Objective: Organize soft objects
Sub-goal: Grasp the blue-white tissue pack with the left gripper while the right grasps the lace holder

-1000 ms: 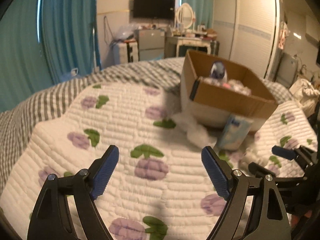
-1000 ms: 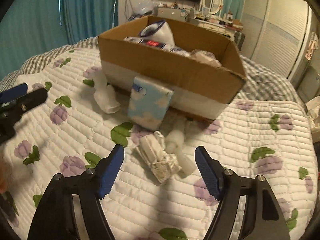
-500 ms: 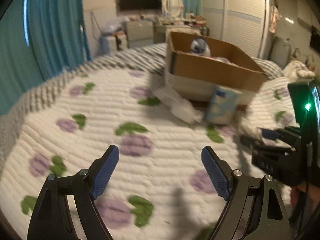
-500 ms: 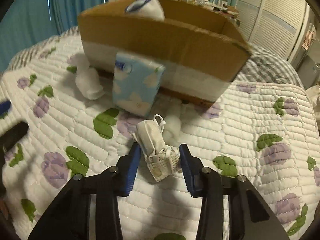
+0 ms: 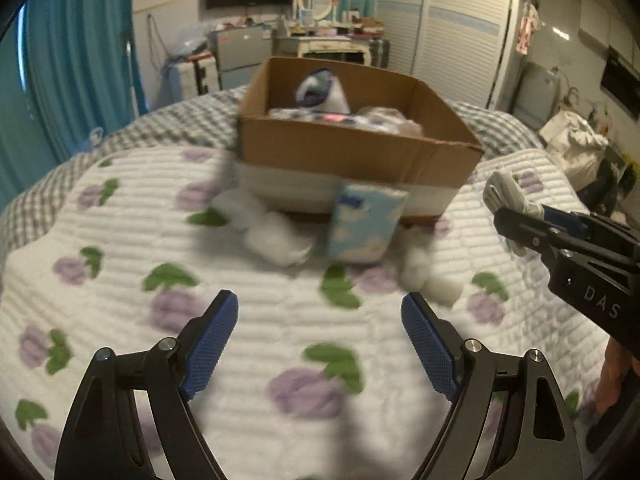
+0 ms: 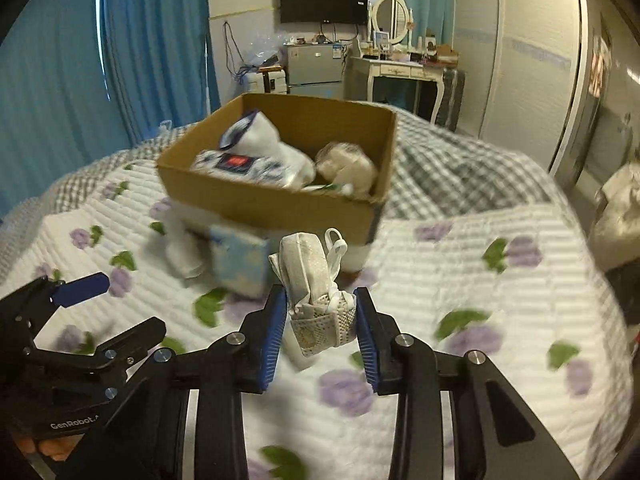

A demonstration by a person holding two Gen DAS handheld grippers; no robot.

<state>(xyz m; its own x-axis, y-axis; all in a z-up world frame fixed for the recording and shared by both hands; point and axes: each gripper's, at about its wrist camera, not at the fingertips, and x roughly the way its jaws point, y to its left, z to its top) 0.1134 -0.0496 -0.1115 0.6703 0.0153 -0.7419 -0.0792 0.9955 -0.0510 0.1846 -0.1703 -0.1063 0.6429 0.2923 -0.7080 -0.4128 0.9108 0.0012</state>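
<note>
Right gripper (image 6: 321, 320) is clamped on a folded white mesh-trimmed cloth bundle (image 6: 314, 290), held in the air just in front of the open brown cardboard box (image 6: 280, 204) on the white quilted bedspread with purple flowers (image 6: 480, 280). Leaning against the box's front wall is a light blue tissue pack (image 5: 362, 226), white wads (image 5: 276, 236) beside it. Left gripper (image 5: 320, 344) gapes wide, holding nothing, well short of the box
</note>
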